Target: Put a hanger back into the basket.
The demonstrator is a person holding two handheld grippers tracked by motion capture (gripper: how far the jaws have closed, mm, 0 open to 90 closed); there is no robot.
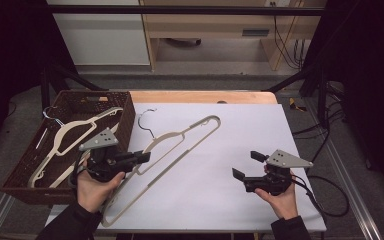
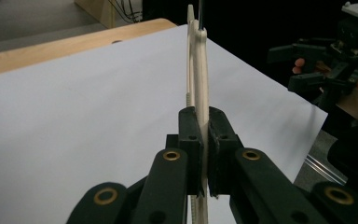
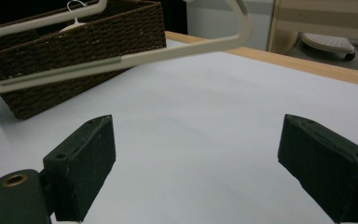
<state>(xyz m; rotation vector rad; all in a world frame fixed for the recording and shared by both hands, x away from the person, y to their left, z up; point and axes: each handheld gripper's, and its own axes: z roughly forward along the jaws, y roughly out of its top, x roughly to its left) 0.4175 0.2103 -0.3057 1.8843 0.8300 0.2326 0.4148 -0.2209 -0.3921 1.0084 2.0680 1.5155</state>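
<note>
The left gripper (image 1: 142, 157) clamps a cream hanger (image 1: 180, 145) lifted over the white bench (image 1: 240, 130), right of the wicker basket (image 1: 125, 117) holding another hanger (image 1: 65, 135). The right gripper (image 1: 247, 165) waits, jaws spread, at near right. Carrying it well likely means keeping the frame level. The held hanger's near end is hard to place.

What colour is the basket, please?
Dark brown woven wicker basket; clearest in the right gripper view.

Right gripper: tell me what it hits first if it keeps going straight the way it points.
The right gripper, jaws open, points left across the white sheet. Probably first the cream hanger held by the left gripper, then the wicker basket; height is unclear.
</note>
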